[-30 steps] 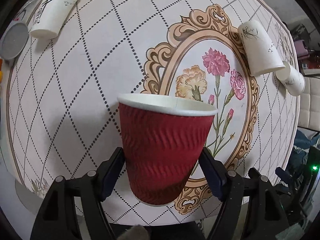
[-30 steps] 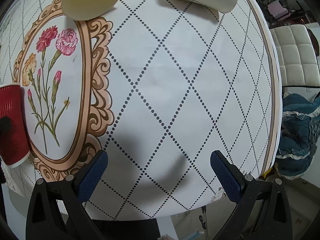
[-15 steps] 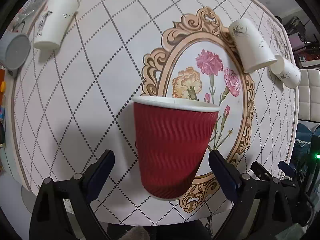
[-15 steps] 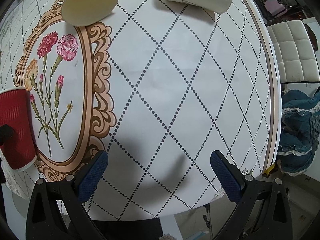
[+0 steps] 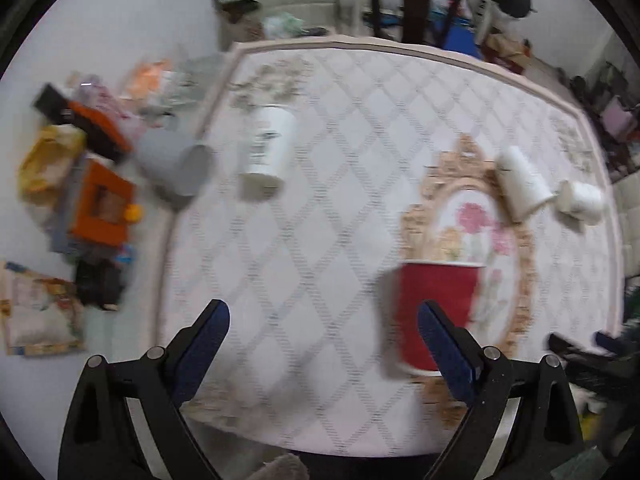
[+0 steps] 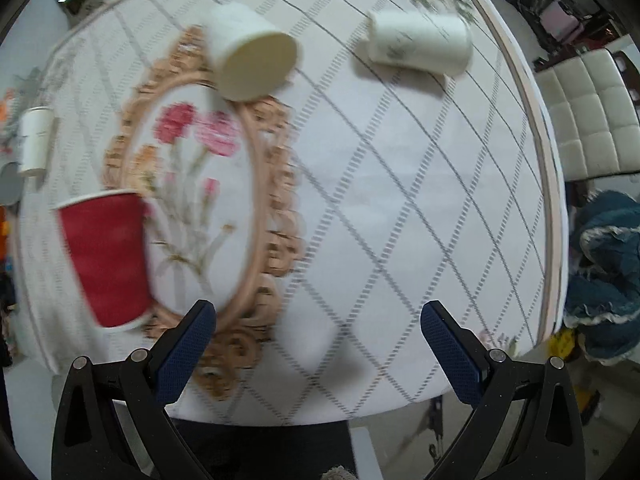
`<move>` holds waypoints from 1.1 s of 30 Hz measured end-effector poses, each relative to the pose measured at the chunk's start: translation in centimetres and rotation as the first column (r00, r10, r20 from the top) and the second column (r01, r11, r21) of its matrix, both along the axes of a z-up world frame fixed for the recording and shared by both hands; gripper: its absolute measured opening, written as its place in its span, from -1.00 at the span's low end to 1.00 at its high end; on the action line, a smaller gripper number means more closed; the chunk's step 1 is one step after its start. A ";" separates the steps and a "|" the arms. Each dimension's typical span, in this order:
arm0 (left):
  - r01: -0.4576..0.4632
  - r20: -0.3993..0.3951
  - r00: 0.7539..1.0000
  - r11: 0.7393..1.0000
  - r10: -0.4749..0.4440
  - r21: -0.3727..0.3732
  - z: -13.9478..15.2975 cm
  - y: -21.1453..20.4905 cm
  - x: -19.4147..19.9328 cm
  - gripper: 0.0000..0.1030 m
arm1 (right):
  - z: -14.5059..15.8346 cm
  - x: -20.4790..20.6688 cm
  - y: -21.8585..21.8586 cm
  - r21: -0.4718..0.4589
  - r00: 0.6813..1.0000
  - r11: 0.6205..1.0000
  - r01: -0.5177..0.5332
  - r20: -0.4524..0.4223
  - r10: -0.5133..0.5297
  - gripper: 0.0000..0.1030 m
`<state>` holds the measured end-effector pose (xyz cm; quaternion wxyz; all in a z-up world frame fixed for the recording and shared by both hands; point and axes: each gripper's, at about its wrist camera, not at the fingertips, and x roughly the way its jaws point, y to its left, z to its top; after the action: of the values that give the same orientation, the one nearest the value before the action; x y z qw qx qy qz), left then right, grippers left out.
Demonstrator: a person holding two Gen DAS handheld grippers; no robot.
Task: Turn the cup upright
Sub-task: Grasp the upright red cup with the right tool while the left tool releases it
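A red ribbed paper cup (image 5: 436,312) stands upright on the tablecloth by the flower medallion; it also shows in the right wrist view (image 6: 106,256). My left gripper (image 5: 320,340) is open and empty, pulled back above the near table edge, with its right finger in front of the cup. My right gripper (image 6: 318,340) is open and empty above the near edge. Two white cups lie on their sides: one (image 6: 250,54) at the medallion's top, one (image 6: 418,42) further right. Another white cup (image 5: 268,144) lies at the far left beside a grey cup (image 5: 176,164).
The table (image 6: 420,200) has a white diamond-pattern cloth. Clutter of boxes and bags (image 5: 92,184) lies on the floor to the left. A white padded chair (image 6: 588,120) and blue cloth (image 6: 604,276) are off the table's right edge.
My left gripper let go of the red cup, opened wide and pulled back and left; the cup now stands free. The right gripper's view shifted back, showing more of the table. Both views are motion-blurred.
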<state>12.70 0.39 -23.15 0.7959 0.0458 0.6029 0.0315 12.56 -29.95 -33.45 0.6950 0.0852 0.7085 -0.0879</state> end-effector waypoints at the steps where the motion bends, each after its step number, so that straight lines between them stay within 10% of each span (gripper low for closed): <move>1: -0.010 0.000 1.000 1.000 0.010 0.023 -0.3 0.9 -0.2 0.86 | 0.4 0.1 0.7 0.008 1.000 1.000 -0.012 0.010 0.012 1.00; 17: -0.117 -0.107 0.986 0.987 0.129 0.111 -7.8 8.7 -1.6 0.86 | 1.3 4.7 13.9 0.038 0.980 0.981 -0.190 0.066 0.187 0.99; 33: -0.093 -0.185 0.977 0.992 0.108 0.088 -9.6 9.8 -0.5 0.86 | -3.5 6.9 18.0 0.032 0.980 0.980 -0.195 -0.031 0.196 0.48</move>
<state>12.24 10.20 -32.79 0.7297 0.0493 0.6759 0.0909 19.48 -11.98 -36.98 0.6867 0.0234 0.7265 -0.0106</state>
